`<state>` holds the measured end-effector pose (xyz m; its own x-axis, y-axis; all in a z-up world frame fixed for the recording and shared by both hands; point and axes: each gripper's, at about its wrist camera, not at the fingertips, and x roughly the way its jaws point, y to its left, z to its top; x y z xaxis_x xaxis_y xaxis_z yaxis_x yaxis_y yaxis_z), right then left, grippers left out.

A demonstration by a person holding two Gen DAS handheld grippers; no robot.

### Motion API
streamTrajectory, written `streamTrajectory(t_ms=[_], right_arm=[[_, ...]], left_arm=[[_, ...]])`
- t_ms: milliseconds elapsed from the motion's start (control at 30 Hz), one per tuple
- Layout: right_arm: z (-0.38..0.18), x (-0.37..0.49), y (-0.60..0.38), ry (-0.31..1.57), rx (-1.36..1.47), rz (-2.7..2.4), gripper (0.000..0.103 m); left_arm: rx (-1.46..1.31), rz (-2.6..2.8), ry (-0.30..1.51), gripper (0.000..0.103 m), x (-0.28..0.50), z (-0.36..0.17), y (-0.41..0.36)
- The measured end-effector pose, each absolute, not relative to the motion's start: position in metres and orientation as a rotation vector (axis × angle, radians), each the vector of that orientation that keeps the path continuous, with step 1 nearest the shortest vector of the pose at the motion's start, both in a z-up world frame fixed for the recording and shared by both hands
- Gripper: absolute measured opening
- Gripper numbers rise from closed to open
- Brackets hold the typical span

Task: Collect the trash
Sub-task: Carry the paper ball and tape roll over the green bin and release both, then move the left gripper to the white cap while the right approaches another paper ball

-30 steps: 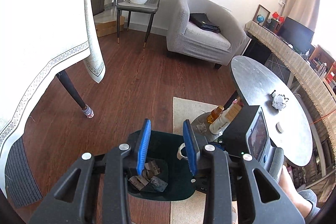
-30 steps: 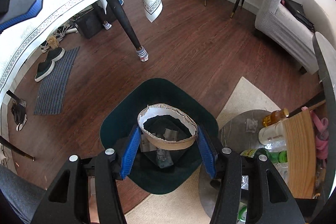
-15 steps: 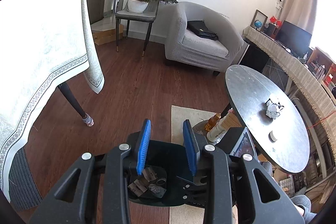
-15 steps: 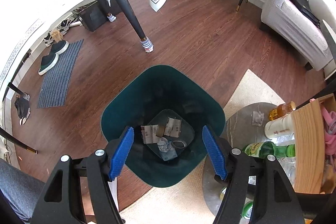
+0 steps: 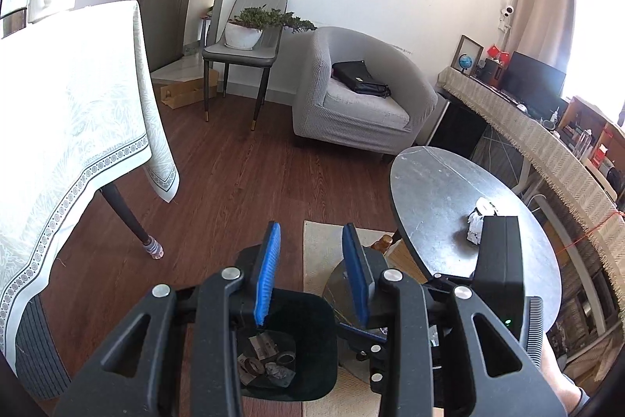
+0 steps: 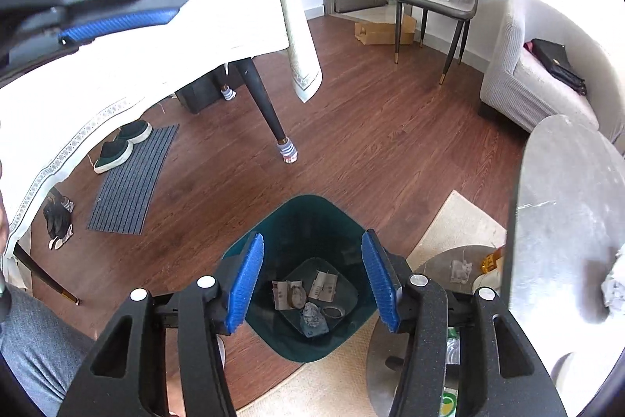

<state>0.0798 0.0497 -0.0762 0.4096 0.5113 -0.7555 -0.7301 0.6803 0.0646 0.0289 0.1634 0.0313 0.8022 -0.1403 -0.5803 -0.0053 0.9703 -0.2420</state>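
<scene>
A dark green trash bin [image 6: 312, 221] stands on the wood floor below both grippers, with several scraps of paper and a tape ring [image 6: 332, 310] at its bottom; it also shows in the left wrist view [image 5: 308, 307]. My right gripper [image 6: 312, 276] is open and empty above the bin. My left gripper [image 5: 312, 272] is open and empty, higher up. A crumpled white paper [image 5: 478, 223] lies on the round grey table [image 5: 437, 190].
A low grey side table [image 6: 441, 272] with bottles stands right of the bin on a beige rug [image 6: 461, 221]. A dining table with a white cloth [image 5: 58, 112] is at left, a grey armchair [image 5: 359, 104] and a chair with a plant [image 5: 246, 38] behind.
The right gripper opened and dropped a round cardboard lid into the bin, then rose. The left gripper lifted and tilted up toward the round table.
</scene>
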Motion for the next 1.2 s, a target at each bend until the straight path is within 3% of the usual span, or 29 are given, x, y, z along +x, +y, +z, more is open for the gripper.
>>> streamTrajectory(t_ms=[333,1200], right_arm=[[-0.046,0.092,-0.01,0.778,-0.21,0.705,0.045],[-0.029,0.103,-0.189,0.743,-0.051,0.425,0.045]], left_arm=[[-0.21,-0.135,0.643,0.04,0.044,0.03,0.122],[-0.034,-0.334,0.718,0.052,0.077,-0.006,-0.023]])
